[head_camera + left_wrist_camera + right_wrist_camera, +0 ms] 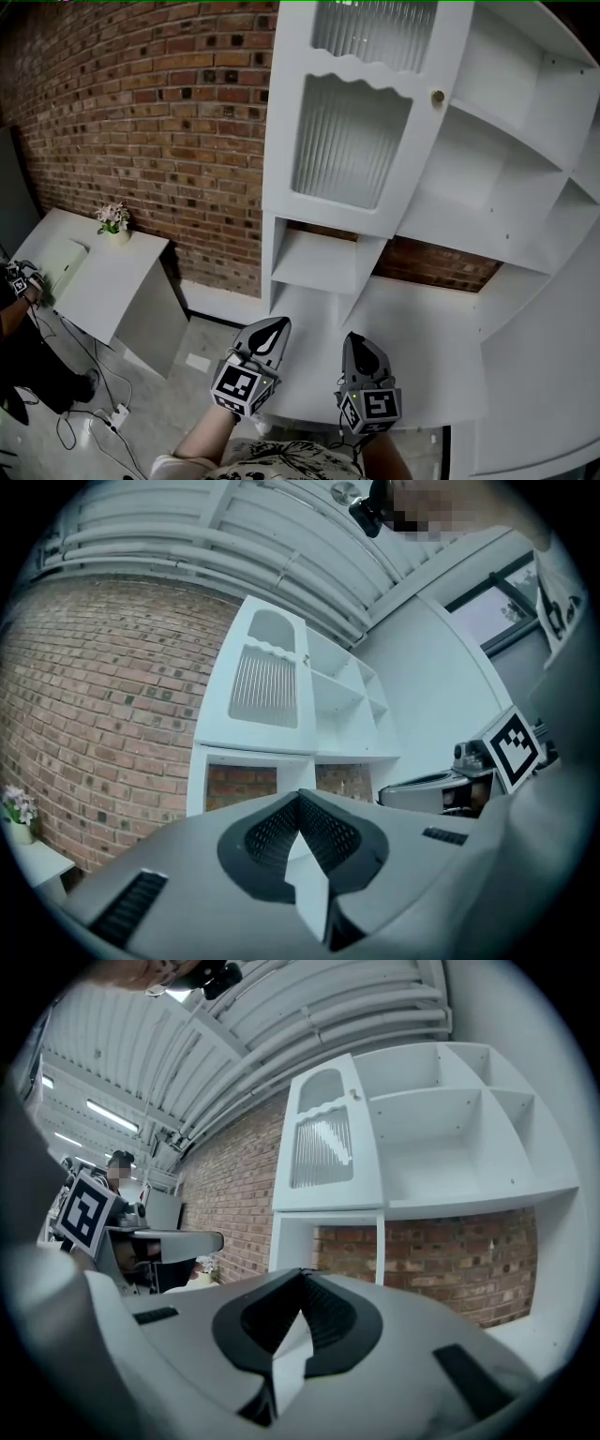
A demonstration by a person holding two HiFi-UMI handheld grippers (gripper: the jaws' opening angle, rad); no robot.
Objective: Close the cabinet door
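I hold my left gripper (277, 328) and my right gripper (356, 349) low in the middle of the head view. They sit side by side, near each other but apart, and both point up the picture toward the cabinet (525, 309). Each gripper's own view shows its jaws pressed together at the tips with nothing between them. Neither gripper touches the cabinet door. They are over the cabinet's white ledge (412, 323). At the lower left, cables (89, 412) trail across the grey floor.

Further up, the cabinet door (352, 141) fills the upper middle of the frame. It is white with ribbed glass panes and covers the cabinet's left column. Its small round knob (437, 97) sits at its right edge. I cannot tell whether the door lies fully flush against the frame. To its right are the open shelves (487, 178).

Behind it all, a brick wall (169, 112) takes up the upper left. At mid left, a white side table (103, 281) carries a small flower pot (112, 222).
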